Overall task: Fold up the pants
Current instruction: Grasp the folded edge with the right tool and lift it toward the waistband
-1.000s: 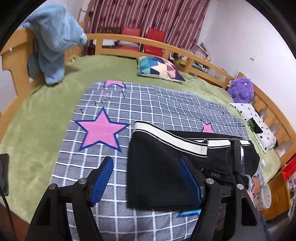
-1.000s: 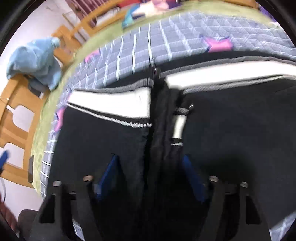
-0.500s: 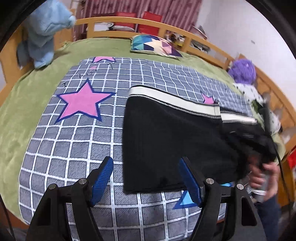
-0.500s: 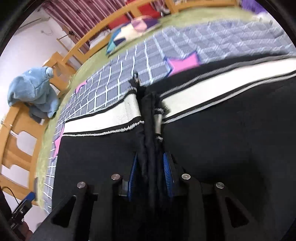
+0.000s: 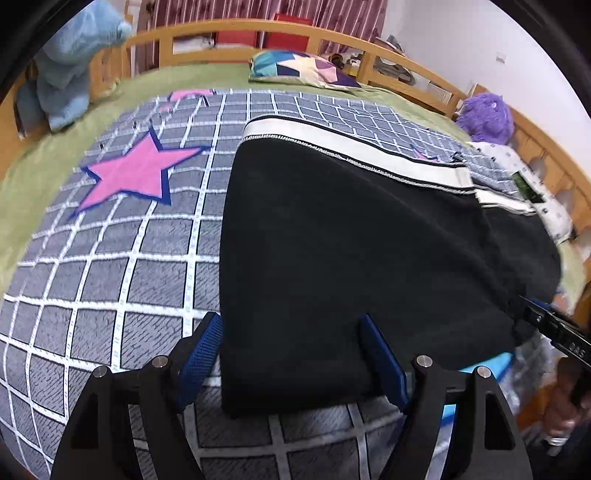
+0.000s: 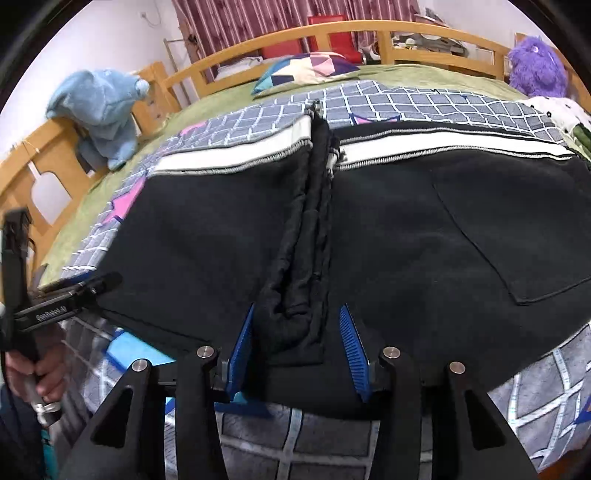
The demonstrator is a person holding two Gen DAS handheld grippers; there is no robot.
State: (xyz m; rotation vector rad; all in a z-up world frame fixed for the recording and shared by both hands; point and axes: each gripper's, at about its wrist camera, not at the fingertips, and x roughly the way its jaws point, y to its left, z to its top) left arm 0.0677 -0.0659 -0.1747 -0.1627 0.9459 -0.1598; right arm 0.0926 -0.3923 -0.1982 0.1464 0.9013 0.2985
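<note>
One pair of black pants (image 6: pixel 388 229), soft and limp, laid flat on a bed.

Thick knit fabric will sag and drape, not slide; best hold is a doubled edge or the white waistband (image 5: pixel 351 147) at the far side. Left tongs (image 5: pixel 291 354) stand wide open over the near left corner, gripping nothing. Right tongs (image 6: pixel 295 347) have just been opening; the bunched centre seam lies between the pads, unpressed. Surface: checked star blanket (image 5: pixel 110 258) over a green cover, wooden rail (image 6: pixel 369 27) beyond.
</note>
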